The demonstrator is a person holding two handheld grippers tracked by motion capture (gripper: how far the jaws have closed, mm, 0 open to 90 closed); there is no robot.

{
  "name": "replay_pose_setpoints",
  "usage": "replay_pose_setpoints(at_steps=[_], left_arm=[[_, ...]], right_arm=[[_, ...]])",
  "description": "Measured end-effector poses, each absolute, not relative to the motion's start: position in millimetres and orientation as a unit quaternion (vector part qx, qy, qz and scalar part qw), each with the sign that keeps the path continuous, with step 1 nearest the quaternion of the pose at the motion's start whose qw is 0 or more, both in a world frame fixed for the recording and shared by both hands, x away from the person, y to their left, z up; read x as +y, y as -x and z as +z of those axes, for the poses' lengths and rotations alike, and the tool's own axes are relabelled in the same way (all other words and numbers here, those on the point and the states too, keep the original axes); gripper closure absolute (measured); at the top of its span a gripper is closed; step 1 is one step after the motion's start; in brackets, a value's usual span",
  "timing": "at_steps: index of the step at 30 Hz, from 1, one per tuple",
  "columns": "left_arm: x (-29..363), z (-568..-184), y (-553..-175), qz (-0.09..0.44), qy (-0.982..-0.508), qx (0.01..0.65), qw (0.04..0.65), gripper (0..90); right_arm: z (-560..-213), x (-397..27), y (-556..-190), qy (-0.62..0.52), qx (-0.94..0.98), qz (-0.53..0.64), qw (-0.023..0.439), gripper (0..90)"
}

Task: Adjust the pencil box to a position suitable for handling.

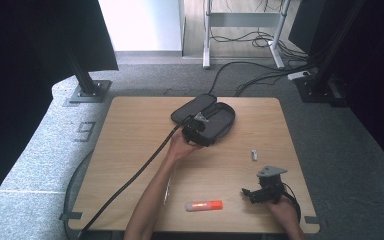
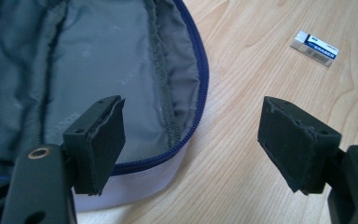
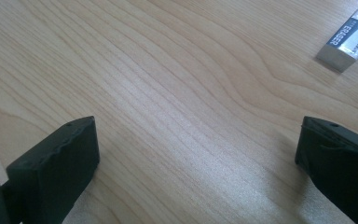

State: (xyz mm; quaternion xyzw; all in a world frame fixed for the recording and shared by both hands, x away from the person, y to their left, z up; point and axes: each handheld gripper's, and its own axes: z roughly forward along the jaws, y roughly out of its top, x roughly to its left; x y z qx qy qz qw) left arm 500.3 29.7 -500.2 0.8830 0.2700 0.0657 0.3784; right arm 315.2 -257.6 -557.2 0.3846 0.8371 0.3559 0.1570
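Grey-lined pencil case (image 1: pixel 205 119) lay open at far middle of desk (image 1: pixel 130 150). Left hand-held gripper (image 2: pixel 191 140) straddled its zip rim, jaws apart, empty. Right hand-held gripper (image 3: pixel 196 158) wide, empty. Risk: pad snagging lining, dragging case; eraser (image 2: pixel 315 47) lay well apart.

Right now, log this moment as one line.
left tongs: open, astride pencil case rim | right tongs: open, nothing between | eraser, orange tube: on table

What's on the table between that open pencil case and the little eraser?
Nothing: in the left gripper view, only bare wooden table lies between the pencil case and the eraser.
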Motion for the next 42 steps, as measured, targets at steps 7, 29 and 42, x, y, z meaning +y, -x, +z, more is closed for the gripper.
replay_pose_setpoints(at_steps=[7,29,42], left_arm=[[26,-512,-500,0.055,-0.892,0.264,0.363,24.6],[25,-523,-469,0.049,-0.907,0.244,0.338,34.3],[40,-522,-446,0.037,-0.909,0.236,0.342,46.8]], right_arm=[[-557,-258,-315,-0.384,0.837,0.356,0.158,0.0],[-557,-258,-315,-0.385,0.837,0.356,0.158,0.0],[-557,-257,-315,-0.385,0.837,0.356,0.158,0.0]])
